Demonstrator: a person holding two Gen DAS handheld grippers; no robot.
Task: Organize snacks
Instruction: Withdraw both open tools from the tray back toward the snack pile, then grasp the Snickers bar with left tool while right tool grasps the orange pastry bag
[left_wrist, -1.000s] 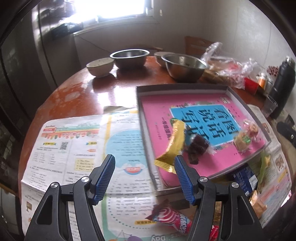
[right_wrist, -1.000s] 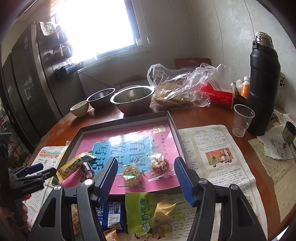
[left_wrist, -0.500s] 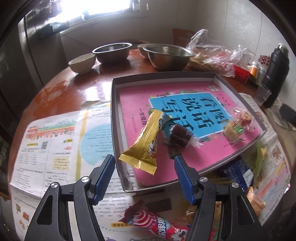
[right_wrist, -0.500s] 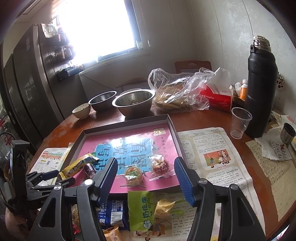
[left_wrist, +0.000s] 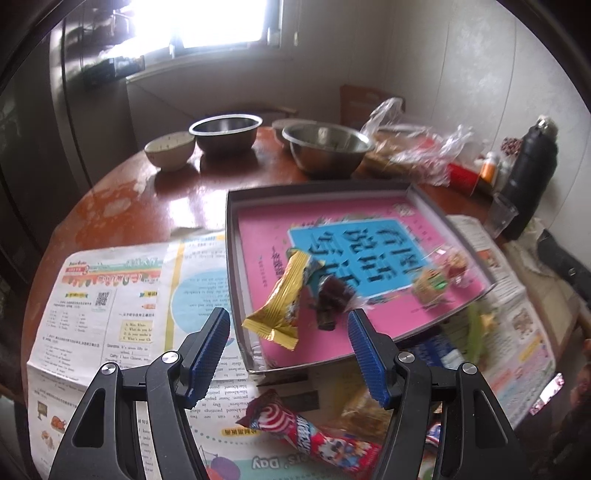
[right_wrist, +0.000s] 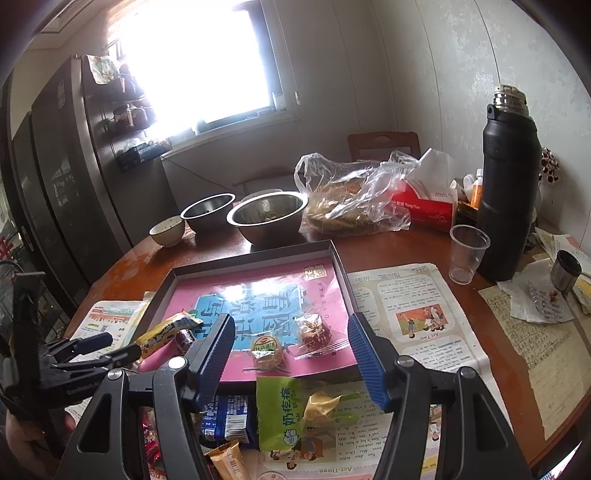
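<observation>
Backed off the tray (left_wrist: 424, 195), both grippers' jaws gape empty (wrappers below cut off).

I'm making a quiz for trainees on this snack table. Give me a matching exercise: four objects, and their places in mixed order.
Things:
1. yellow wrapped snack bar
2. green snack packet
3. clear plastic cup
4. small ceramic bowl

Places:
A. beside the tall black flask
B. inside the grey tray
C. left of the steel bowls
D. on the newspaper, just outside the tray's near edge

Pairs: 1-B, 2-D, 3-A, 4-C
</observation>
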